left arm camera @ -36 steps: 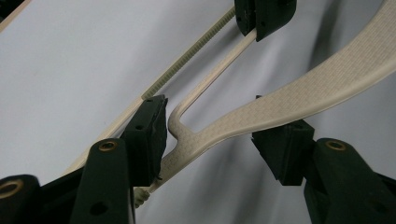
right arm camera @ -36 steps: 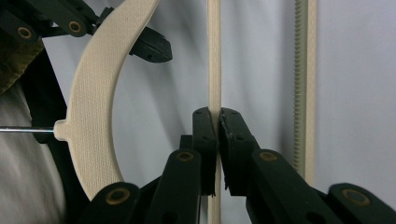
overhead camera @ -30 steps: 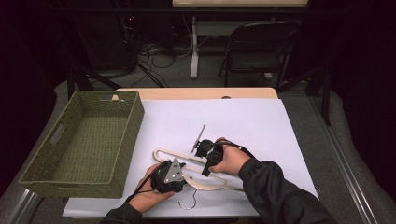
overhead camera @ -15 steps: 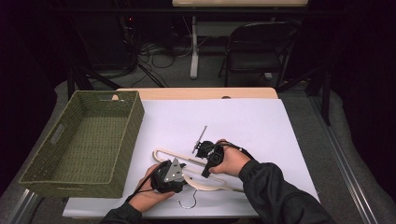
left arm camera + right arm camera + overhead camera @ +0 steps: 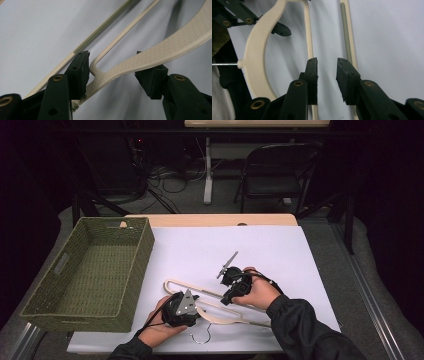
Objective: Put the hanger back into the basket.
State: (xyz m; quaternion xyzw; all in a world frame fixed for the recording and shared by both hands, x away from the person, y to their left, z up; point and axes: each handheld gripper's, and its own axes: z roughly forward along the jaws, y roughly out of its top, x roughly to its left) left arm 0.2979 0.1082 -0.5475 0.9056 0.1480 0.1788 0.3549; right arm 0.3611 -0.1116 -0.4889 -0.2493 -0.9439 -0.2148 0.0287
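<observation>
A cream plastic hanger [image 5: 220, 318] lies flat on the white table cover, with its wire hook [image 5: 200, 338] pointing at the near edge. My left gripper [image 5: 196, 307] is open over the hanger's curved shoulder. In the left gripper view the shoulder [image 5: 175, 37] runs between the jaws of my left gripper [image 5: 112, 63], and the left pad [image 5: 81, 72] touches it. My right gripper [image 5: 226, 297] hovers over the hanger's thin bars. In the right gripper view the jaws of my right gripper [image 5: 327, 61] stand a little apart with bare table between them. The ribbed bar [image 5: 345, 30] lies just beyond.
A green woven basket [image 5: 145, 250] stands along the table's left side. The white cover [image 5: 280, 250] stretches far and right of the hands. A folding chair [image 5: 275, 175] and cables sit on the floor behind the table.
</observation>
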